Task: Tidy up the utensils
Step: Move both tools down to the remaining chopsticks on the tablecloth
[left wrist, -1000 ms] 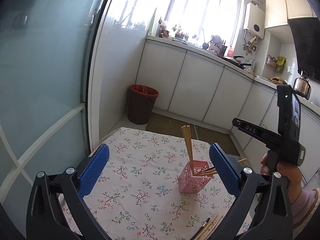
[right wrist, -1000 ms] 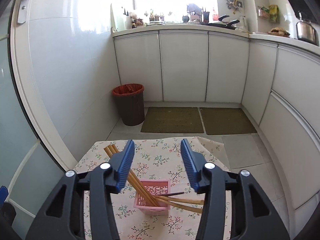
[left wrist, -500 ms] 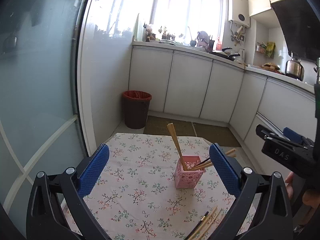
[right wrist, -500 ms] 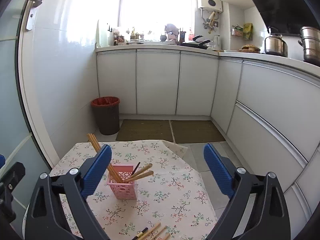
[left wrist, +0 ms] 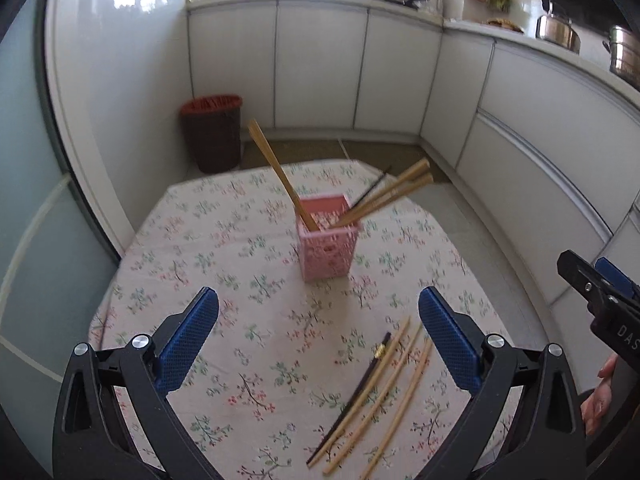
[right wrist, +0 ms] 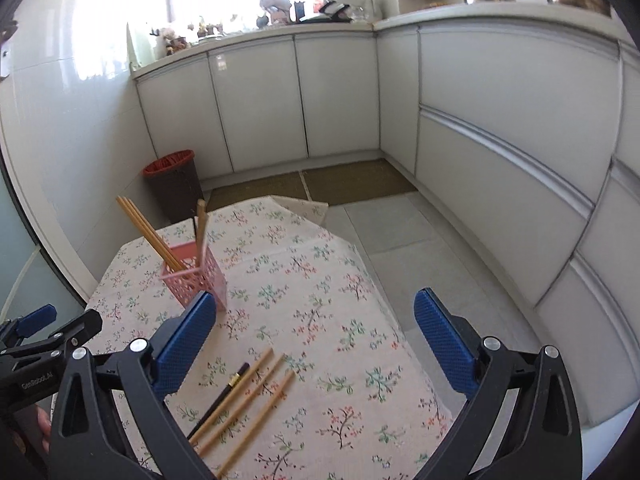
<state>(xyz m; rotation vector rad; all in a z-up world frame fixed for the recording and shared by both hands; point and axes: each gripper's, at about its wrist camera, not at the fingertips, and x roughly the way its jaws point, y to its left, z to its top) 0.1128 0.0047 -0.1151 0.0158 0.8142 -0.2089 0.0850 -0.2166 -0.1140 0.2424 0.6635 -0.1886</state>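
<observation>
Lying loose chopsticks (left wrist: 376,392), tips seemingly toward pink holder (left wrist: 328,240).

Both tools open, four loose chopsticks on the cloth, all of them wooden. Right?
Not quite: three are wooden, one is a black chopstick with a gold band, per the left wrist view. Four loose chopsticks lie on the tablecloth; left tool and right tool are open.

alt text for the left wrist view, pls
The open, empty left hand-held gripper hovers over a floral tablecloth where four loose chopsticks lie near a pink holder already holding chopsticks. White kitchen cabinets and a bin stand behind.
</observation>
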